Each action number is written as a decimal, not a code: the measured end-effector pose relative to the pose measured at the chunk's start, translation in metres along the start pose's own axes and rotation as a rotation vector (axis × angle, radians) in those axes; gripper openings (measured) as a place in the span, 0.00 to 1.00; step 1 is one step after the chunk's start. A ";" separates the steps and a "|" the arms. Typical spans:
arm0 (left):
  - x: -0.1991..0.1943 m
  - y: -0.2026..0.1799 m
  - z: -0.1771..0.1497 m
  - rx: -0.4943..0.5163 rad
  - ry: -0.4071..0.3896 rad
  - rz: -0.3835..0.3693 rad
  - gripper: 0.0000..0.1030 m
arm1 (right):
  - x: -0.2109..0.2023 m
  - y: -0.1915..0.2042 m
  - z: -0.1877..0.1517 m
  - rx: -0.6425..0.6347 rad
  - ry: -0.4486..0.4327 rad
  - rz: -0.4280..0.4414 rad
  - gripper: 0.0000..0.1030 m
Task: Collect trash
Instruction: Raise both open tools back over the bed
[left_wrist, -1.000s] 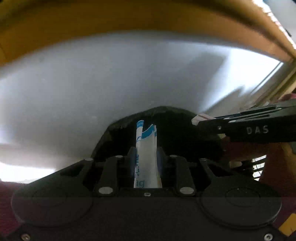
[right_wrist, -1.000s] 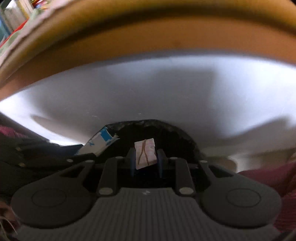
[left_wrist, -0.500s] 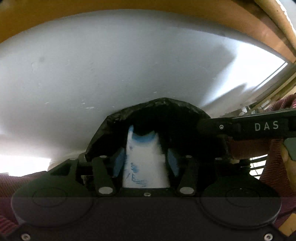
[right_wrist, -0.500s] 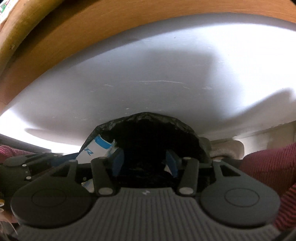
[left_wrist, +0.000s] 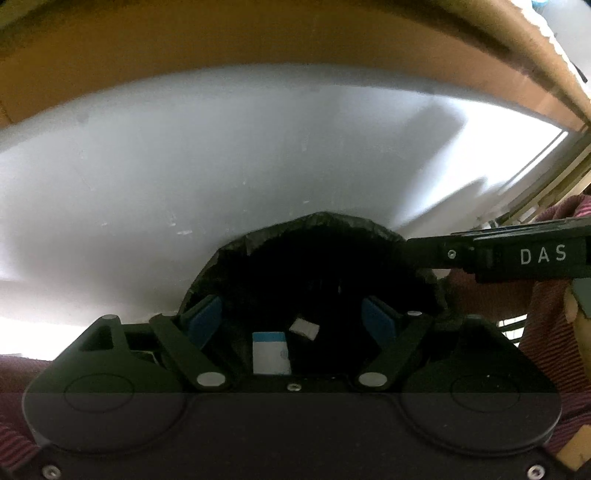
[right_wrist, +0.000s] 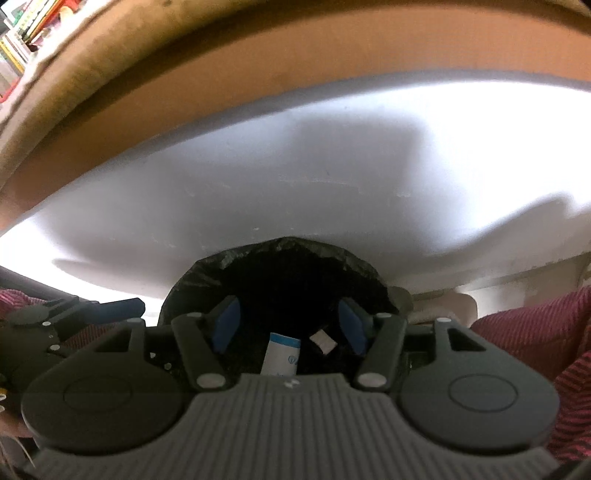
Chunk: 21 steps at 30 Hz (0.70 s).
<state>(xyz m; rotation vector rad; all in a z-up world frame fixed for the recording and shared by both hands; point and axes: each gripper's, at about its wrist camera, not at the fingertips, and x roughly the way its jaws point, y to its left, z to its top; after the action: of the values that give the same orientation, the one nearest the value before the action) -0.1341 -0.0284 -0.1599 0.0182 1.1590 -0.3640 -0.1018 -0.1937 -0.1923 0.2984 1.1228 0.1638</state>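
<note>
A bin lined with a black bag (left_wrist: 321, 225) (right_wrist: 288, 245) gapes right below both grippers. Inside it lie a white wrapper with a blue band (left_wrist: 270, 352) (right_wrist: 282, 354) and a small pale paper scrap (left_wrist: 304, 328) (right_wrist: 323, 341). My left gripper (left_wrist: 291, 319) hangs over the bin mouth with its jaws opening; its blue pads (left_wrist: 205, 319) touch nothing. My right gripper (right_wrist: 290, 328) hangs beside it, its jaws also opening and empty. In the left wrist view the right gripper (left_wrist: 517, 254) juts in from the right. The left gripper (right_wrist: 74, 314) shows at the left of the right wrist view.
A white panel (left_wrist: 258, 155) (right_wrist: 295, 184) rises behind the bin, under a brown wooden edge (left_wrist: 258, 44) (right_wrist: 258, 59). Maroon striped sleeves (left_wrist: 546, 295) (right_wrist: 528, 332) flank the grippers. Books (right_wrist: 22, 33) stand at the far upper left.
Both grippers went from shut to wide open. The blue-and-white wrapper left the left jaws and the paper scrap left the right jaws; both now lie down in the bin.
</note>
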 end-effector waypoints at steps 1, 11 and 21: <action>-0.004 -0.001 0.001 -0.001 -0.010 -0.001 0.80 | -0.002 0.000 0.001 -0.006 -0.005 0.001 0.70; -0.078 -0.014 0.015 0.064 -0.176 -0.061 0.85 | -0.069 0.012 0.011 -0.135 -0.168 0.095 0.75; -0.163 -0.018 0.039 0.087 -0.398 -0.108 0.90 | -0.139 0.027 0.026 -0.337 -0.388 0.112 0.81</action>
<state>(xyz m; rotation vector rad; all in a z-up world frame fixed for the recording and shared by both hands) -0.1609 -0.0089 0.0055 -0.0393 0.7514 -0.4891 -0.1373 -0.2108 -0.0538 0.0848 0.6798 0.3729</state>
